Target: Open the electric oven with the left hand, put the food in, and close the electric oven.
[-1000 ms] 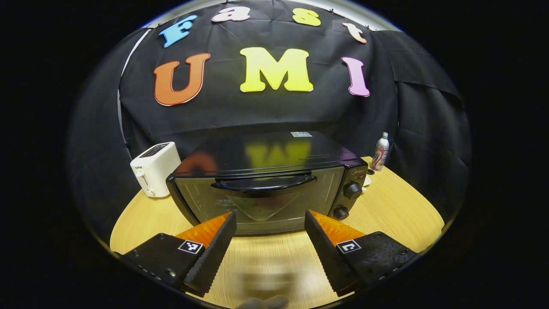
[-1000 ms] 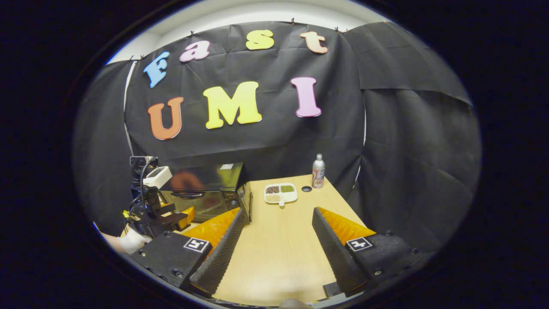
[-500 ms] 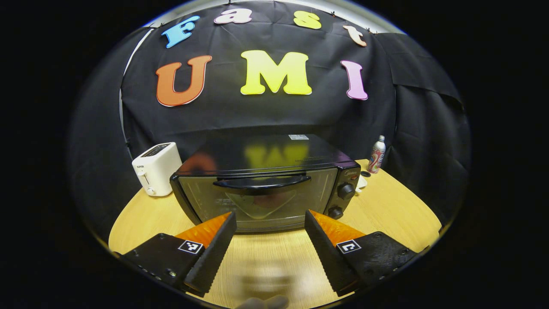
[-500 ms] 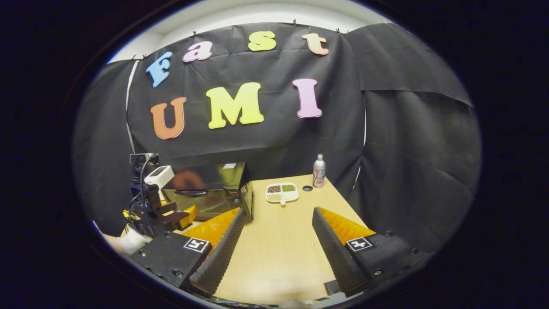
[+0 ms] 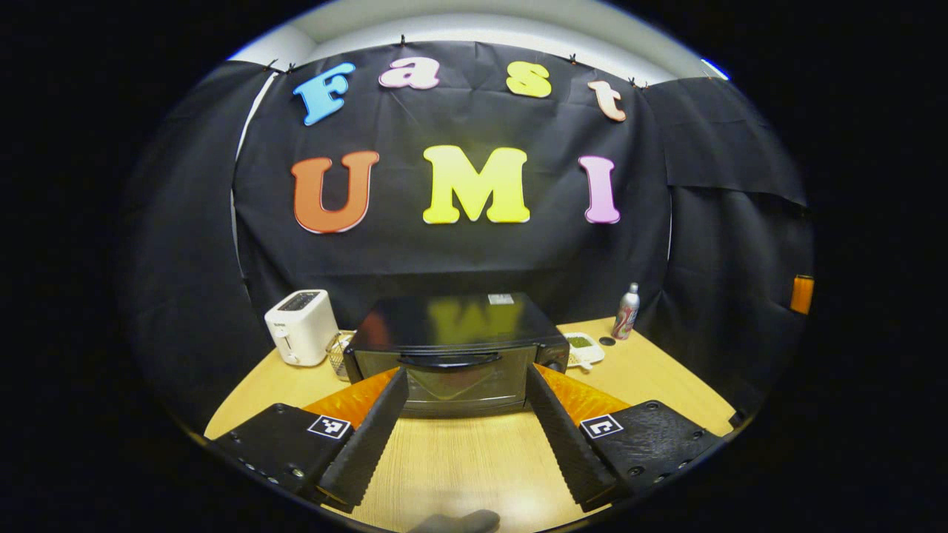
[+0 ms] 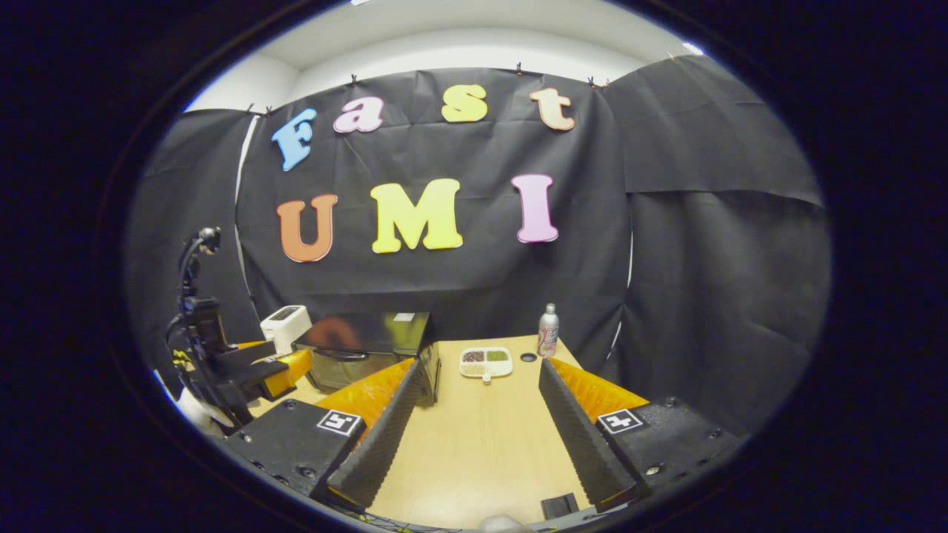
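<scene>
The black electric oven (image 5: 453,348) stands on the wooden table with its glass door shut and its handle (image 5: 450,360) across the top of the door. My left gripper (image 5: 465,377) is open, well back from the door and level with it. A white divided tray of food (image 6: 486,362) lies to the right of the oven (image 6: 370,349); its edge (image 5: 583,348) peeks out beside the oven in the left gripper view. My right gripper (image 6: 478,370) is open over the table, well short of the tray. The left gripper (image 6: 259,370) appears at the left in the right gripper view.
A white toaster (image 5: 300,337) stands left of the oven, with a wire basket (image 5: 338,354) between them. A slim can (image 5: 626,320) and a small dark disc (image 5: 606,341) are at the table's back right. Black cloth walls close in behind and to the right.
Both grippers have pulled back and away from the table's far side; the oven and tray look smaller. The oven door stays shut and both grippers stay open.
</scene>
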Demonstrator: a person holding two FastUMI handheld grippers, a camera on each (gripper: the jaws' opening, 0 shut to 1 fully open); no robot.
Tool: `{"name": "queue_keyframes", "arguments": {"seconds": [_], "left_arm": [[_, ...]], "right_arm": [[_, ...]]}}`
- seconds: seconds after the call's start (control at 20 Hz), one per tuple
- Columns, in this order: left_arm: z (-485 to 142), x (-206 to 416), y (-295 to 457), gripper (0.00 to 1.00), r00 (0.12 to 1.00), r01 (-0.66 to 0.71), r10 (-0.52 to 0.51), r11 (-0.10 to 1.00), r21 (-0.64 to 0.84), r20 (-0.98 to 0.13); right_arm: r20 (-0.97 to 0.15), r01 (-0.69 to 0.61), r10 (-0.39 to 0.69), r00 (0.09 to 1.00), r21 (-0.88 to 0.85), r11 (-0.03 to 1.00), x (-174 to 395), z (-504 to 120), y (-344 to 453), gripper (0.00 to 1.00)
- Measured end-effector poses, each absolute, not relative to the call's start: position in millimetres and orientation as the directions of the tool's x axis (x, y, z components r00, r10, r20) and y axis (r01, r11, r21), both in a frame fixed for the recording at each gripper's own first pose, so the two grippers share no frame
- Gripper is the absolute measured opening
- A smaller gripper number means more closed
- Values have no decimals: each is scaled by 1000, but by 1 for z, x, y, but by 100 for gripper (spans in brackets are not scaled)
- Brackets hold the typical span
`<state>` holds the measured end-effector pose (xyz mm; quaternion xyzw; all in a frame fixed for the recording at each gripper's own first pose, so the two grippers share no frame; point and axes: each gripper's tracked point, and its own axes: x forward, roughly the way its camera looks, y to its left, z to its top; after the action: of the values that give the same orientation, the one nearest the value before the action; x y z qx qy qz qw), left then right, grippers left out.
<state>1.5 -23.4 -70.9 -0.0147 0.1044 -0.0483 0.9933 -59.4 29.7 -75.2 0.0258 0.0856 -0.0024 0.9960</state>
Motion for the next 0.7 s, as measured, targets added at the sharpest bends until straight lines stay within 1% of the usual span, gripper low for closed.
{"name": "queue_keyframes", "arguments": {"seconds": [0.05,0.1,0.15,0.2,0.35,0.5,0.6,0.7], "left_arm": [[-52,-14,-23,97,980,81,-86,996,-31,-181],[-36,-31,-25,96,986,68,-71,997,-25,-153],[-18,-49,-26,97,990,52,-55,998,-28,-126],[-3,-68,-31,97,994,44,-47,998,-34,-95],[35,-116,-47,96,999,31,-31,999,-34,-20],[49,-153,-62,96,1000,16,-15,998,-59,15],[51,-171,-68,96,1000,1,0,999,-49,19],[50,-190,-74,96,1000,-13,13,1000,-26,26]], "right_arm": [[-150,-8,16,989,53,999,-68,-65,26,96],[-131,-19,24,991,42,999,-77,-58,19,96],[-114,-26,28,993,24,999,-87,-52,10,100],[-97,-36,37,995,11,999,-99,-45,1,96],[-52,-54,54,997,4,999,-133,-26,-26,96],[-24,-60,60,998,10,998,-156,-20,-48,96],[-14,-48,49,999,7,999,-167,-20,-63,96],[-7,-59,59,998,11,998,-175,-22,-66,96]]}}
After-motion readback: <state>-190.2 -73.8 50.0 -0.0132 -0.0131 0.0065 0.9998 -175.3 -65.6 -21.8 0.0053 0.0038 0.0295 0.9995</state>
